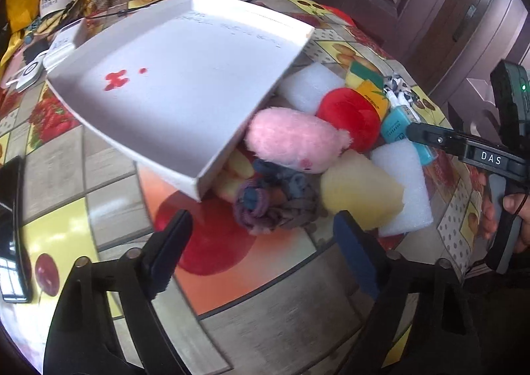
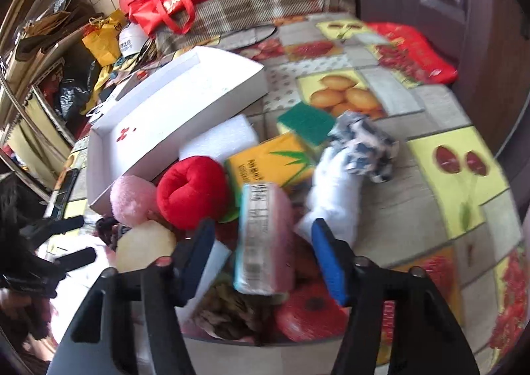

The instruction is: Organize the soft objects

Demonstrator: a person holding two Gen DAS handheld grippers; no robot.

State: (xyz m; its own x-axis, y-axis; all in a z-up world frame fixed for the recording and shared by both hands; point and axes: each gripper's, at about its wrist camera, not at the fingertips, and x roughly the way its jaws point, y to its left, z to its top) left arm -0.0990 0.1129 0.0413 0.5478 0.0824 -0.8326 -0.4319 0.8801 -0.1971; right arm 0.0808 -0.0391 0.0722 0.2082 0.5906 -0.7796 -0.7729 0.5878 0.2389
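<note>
Right gripper spread wide, nothing clamped, hovering over a wrapped pink and teal pack that sits between the fingers without clear contact. Blurred here, so hard to say whether touching. Just beyond, a white and patterned sock bundle right beside the blue-padded finger: easy to snag along with the pack on a close. Left gripper also wide apart and empty, pointed at a knot of grey and purple socks on the table. Next to that, a yellow sponge and a pink plush toy pressed up against the white tray. Tray propped at a tilt, one edge riding on the pile, empty inside apart from red marks. Risky spot: pull out the plush, the red cushion or the white foam block from under that edge and probably a dropping or sliding tray. Crowded heap too, everything touching, so likely a double grab or a neighbour dragged off toward the table edge. Soft stuff squashing under the pads, possibly slipping out mid-lift.
</note>
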